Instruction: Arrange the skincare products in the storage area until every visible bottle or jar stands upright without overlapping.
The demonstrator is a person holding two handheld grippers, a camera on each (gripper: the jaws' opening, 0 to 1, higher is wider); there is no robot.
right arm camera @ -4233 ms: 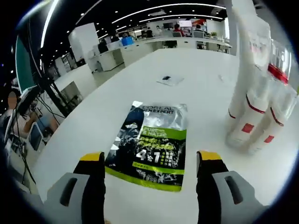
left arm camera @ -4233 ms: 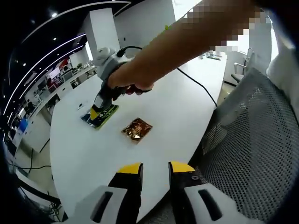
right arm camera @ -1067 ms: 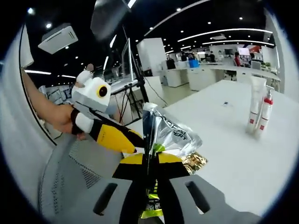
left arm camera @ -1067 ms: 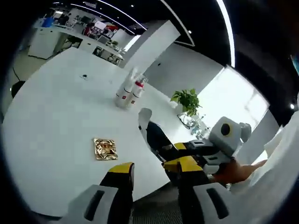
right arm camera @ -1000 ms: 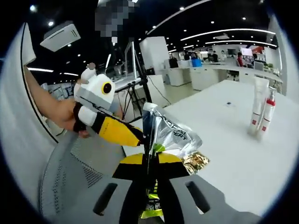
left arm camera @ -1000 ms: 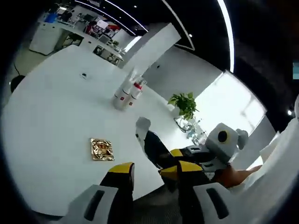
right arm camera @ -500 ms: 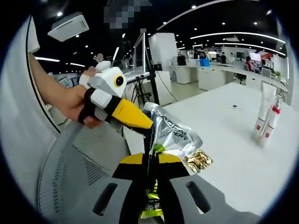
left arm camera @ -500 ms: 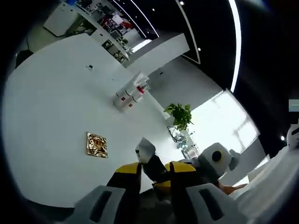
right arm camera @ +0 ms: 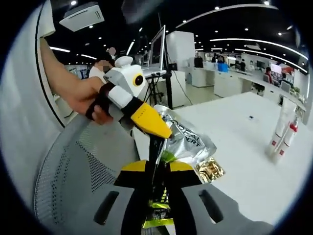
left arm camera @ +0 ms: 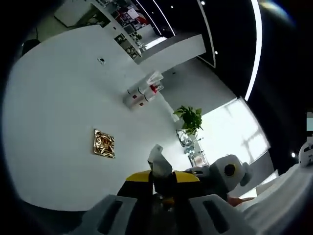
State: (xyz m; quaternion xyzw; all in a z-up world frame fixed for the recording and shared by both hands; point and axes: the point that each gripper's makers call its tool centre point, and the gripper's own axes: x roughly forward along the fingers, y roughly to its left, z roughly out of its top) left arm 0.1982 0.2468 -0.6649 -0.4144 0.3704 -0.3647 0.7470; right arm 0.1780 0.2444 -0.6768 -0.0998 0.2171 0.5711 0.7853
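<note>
Now my left gripper has closed in on the top of the pouch, where half a second ago it was just beside it. My right gripper is pinched tight on the pouch's lower part, low in the middle of the right gripper view. My left jaws look nearly shut around the pouch's top edge, but I cannot tell if they really grip it.

If both grippers pull apart, the thin pouch could rip or slip out. It could also drop off the table edge.

It is shiny silver with green and dark print, and crinkled. A gold packet lies flat, and the bottles stand close together, far up the table.
</note>
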